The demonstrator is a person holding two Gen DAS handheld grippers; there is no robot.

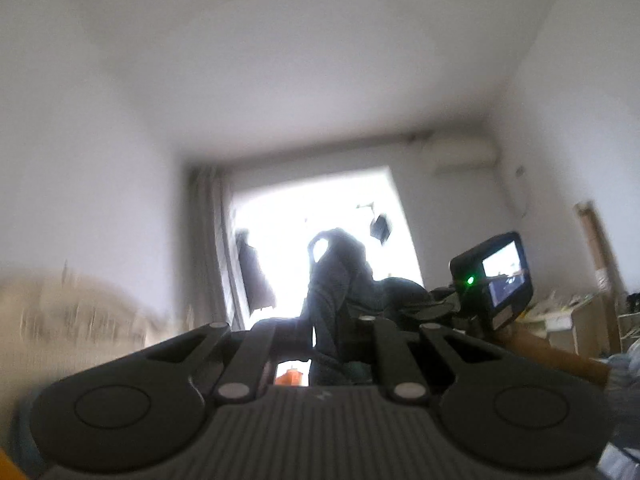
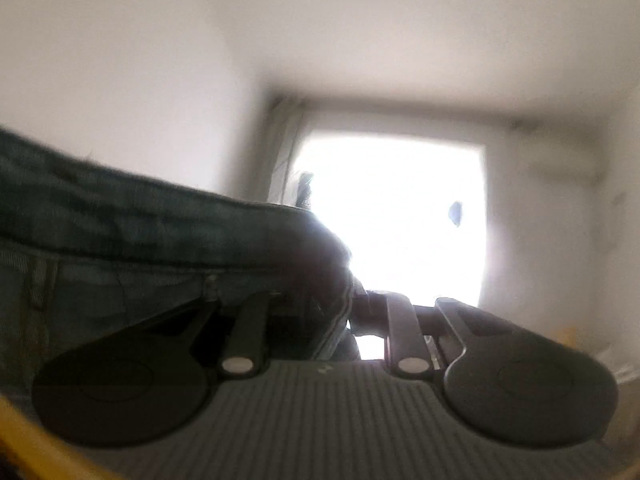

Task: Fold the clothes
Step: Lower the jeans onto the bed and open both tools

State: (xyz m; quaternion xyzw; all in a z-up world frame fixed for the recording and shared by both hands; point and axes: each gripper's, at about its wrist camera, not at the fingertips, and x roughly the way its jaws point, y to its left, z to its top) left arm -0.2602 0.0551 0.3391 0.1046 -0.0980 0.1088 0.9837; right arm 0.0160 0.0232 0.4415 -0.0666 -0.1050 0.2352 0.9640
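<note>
Both my tools tip a little above level, toward the bright white window (image 1: 320,208) at the far end of the pale-walled room, with the white ceiling (image 1: 300,60) filling the upper part of both views. Everything is smeared with blur.

The dark blue-grey denim garment (image 2: 140,232) is the largest thing near me. In the right wrist view it hangs as a broad band from the left edge across to the middle, a seam and a belt loop showing, and it narrows down into my right gripper (image 2: 344,320). That gripper's jaws are drawn narrow and pinched on a bunched fold of the cloth. The garment covers the left linkage arm and leaves the right one bare against the window.

In the left wrist view the same denim rises as a dark twisted column (image 1: 340,280) straight ahead of my left gripper (image 1: 324,344), its top looped over against the light. Those jaws are also narrow and closed on the cloth, which runs down between the black linkage arms.

To the right of that column sits my other tool with its small lit camera screen (image 1: 504,276) and a green lamp, held just beside the cloth, with a forearm (image 1: 560,352) below it.
</note>
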